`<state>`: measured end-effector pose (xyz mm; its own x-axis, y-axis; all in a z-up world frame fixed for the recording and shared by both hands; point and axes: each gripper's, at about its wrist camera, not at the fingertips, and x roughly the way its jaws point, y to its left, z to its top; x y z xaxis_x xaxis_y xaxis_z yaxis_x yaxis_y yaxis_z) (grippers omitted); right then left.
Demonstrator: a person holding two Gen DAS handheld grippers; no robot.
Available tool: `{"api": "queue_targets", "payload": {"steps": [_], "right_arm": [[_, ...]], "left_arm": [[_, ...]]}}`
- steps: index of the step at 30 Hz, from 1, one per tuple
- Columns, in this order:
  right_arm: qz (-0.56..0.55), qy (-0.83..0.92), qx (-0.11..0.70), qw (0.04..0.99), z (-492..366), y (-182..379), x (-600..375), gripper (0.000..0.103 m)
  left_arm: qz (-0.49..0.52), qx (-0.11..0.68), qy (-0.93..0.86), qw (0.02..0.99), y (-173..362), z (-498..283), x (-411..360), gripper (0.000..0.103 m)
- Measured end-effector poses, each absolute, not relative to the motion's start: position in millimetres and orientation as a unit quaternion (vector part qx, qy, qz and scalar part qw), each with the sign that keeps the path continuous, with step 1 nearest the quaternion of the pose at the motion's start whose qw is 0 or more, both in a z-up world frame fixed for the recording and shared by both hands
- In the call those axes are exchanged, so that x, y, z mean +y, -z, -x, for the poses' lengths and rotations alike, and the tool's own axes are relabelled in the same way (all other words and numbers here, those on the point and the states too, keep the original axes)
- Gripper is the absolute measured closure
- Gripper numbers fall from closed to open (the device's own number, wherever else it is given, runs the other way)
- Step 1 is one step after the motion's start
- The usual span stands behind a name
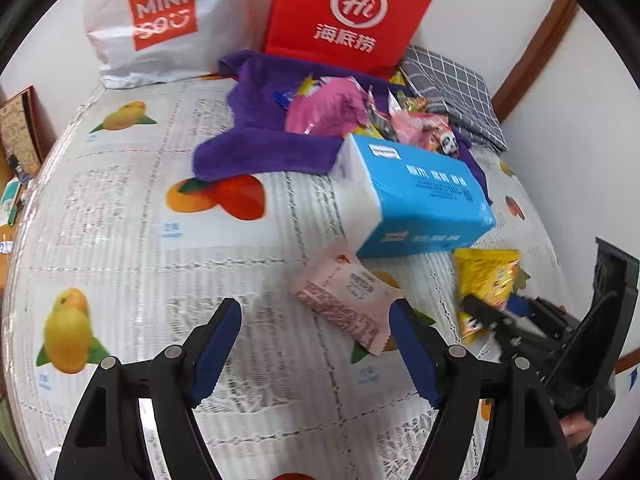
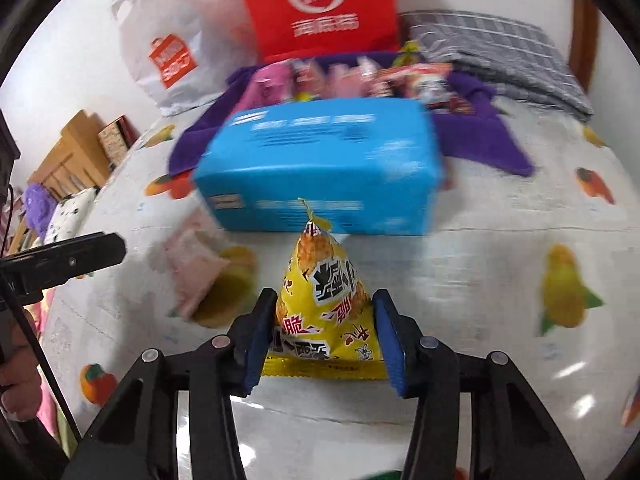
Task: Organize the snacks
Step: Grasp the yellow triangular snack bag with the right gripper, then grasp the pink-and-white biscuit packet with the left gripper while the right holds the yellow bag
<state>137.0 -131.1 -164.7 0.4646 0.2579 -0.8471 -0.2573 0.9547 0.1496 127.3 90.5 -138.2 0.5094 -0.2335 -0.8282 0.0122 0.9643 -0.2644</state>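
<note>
A yellow pyramid-shaped snack packet (image 2: 320,300) stands on the fruit-print tablecloth (image 2: 480,280), and my right gripper (image 2: 325,298) is shut on it, one blue pad against each side. In the left wrist view the same packet (image 1: 486,280) shows at the right with the right gripper's dark fingers (image 1: 488,316) on it. My left gripper (image 1: 316,308) is open just above the cloth. A pink snack packet (image 1: 344,300) lies flat just ahead of its fingertips, nearer the right finger, untouched. Several more snacks (image 1: 332,112) are piled on a purple towel (image 1: 260,148) farther back.
A blue tissue pack (image 1: 420,200) lies between the grippers and the snack pile. Behind stand a red paper bag (image 1: 348,12) and a white shopping bag (image 1: 160,20), with a folded grey checked cloth (image 1: 452,92) at the right. Wooden furniture (image 2: 76,152) is off the table's left edge.
</note>
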Motion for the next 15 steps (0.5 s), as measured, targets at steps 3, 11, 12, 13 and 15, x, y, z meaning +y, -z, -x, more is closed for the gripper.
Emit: {"api": "queue_targets", "payload": {"steps": [3,11,12,13,15], "right_arm": [[0.012,-0.13,0.494,0.86,-138.5,168.1,-156.2,0.054],[0.003,-0.14,0.478,0.867,-136.1,177.5,-172.7,0.052],[0.008,-0.141,0.475,0.869,-136.4,178.8,-169.8,0.051],[0.013,-0.142,0.471,0.87,-136.5,179.8,-168.9,0.05],[0.015,-0.141,0.466,0.873,-137.7,180.8,-168.0,0.05]], "left_arm": [[0.113,0.501,0.079,0.854,146.2,-133.2,80.1,0.027],[0.121,0.524,0.076,0.84,169.1,-147.3,60.1,0.027],[0.127,0.524,0.078,0.839,169.4,-148.6,60.2,0.027],[0.134,0.522,0.078,0.838,169.4,-150.0,61.0,0.027],[0.148,0.52,0.078,0.838,169.7,-153.5,62.9,0.027]]}}
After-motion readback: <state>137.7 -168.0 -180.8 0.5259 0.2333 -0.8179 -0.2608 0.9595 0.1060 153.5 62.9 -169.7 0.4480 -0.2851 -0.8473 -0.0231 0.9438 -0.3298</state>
